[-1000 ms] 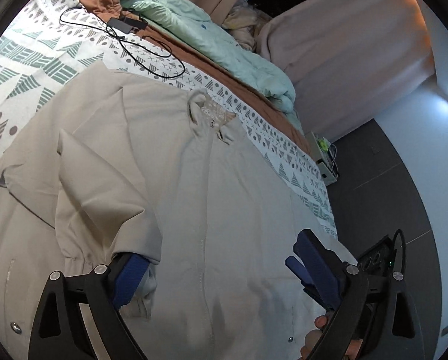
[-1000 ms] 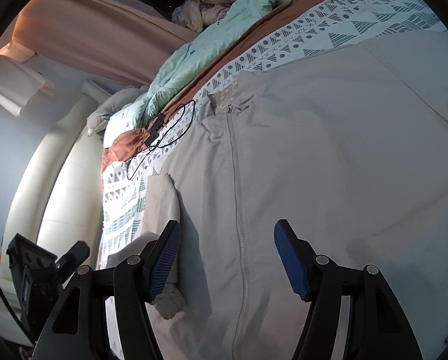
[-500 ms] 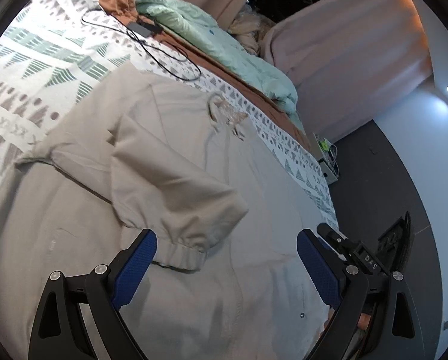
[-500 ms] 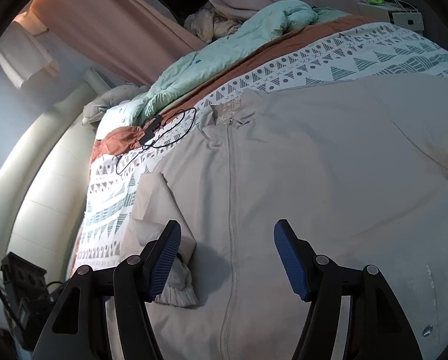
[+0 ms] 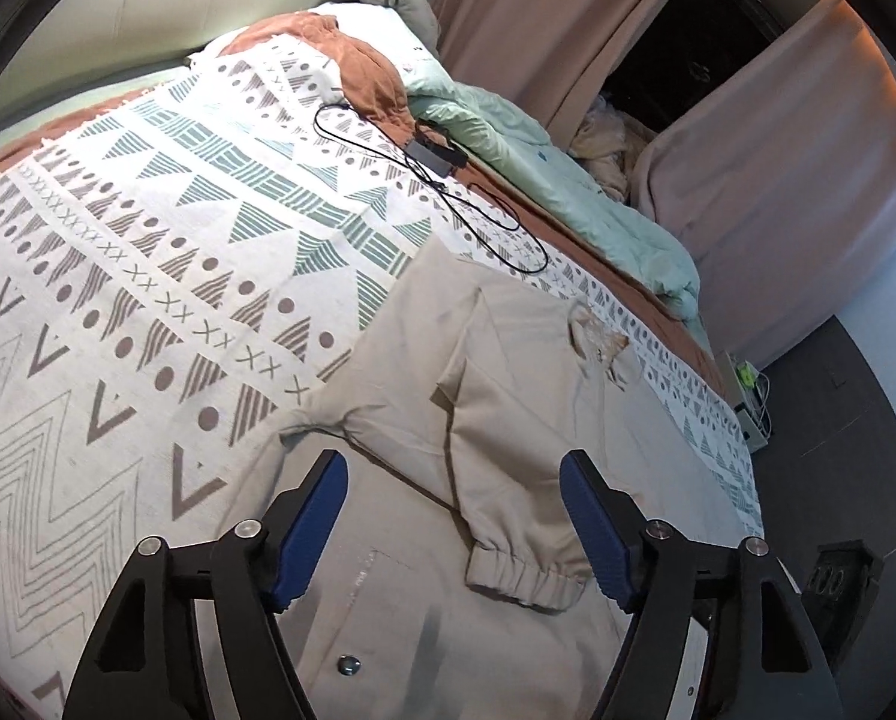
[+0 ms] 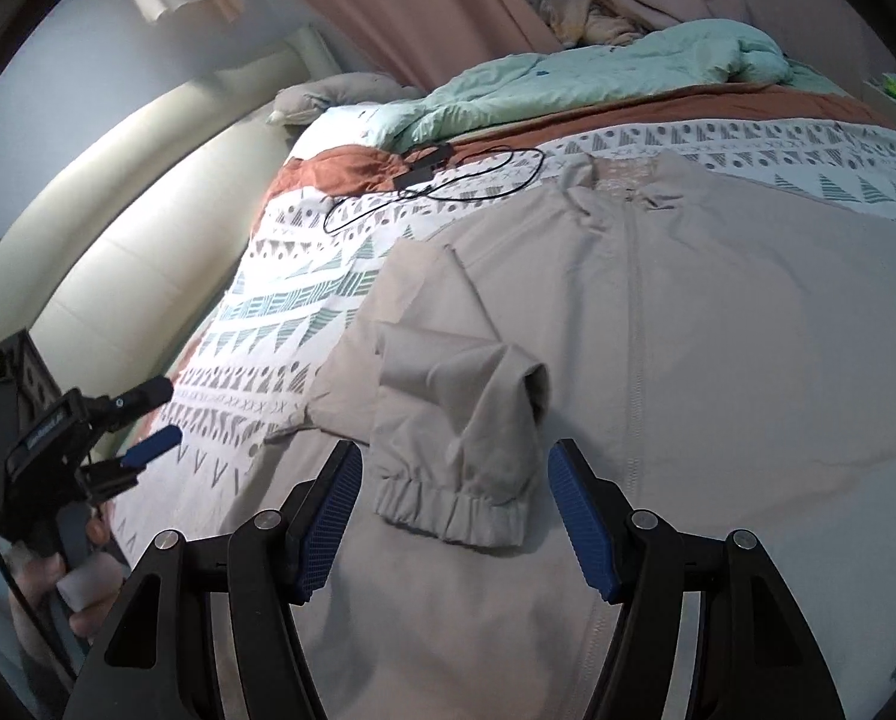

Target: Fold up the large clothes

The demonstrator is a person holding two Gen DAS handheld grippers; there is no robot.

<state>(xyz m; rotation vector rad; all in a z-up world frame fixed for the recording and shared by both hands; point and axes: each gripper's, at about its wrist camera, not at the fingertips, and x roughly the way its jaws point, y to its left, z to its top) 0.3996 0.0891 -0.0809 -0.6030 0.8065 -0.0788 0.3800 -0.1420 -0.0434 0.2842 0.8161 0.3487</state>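
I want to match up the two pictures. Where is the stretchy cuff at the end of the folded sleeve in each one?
Left wrist view: the cuff sits low and right of centre, just inside the right blue pad.
Right wrist view: the cuff sits low in the middle, between the two blue pads.
Shared landmark: the black cable looped on the patterned blanket, beyond the jacket.

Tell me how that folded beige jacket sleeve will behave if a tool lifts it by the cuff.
The sleeve is probably floppy: it lies creased and slumped on the jacket, so it would likely drape from the elastic cuff. It looks thin and light, so a lift should take little effort. The gathered cuff probably offers the firmest grip; the smooth cloth may slide.
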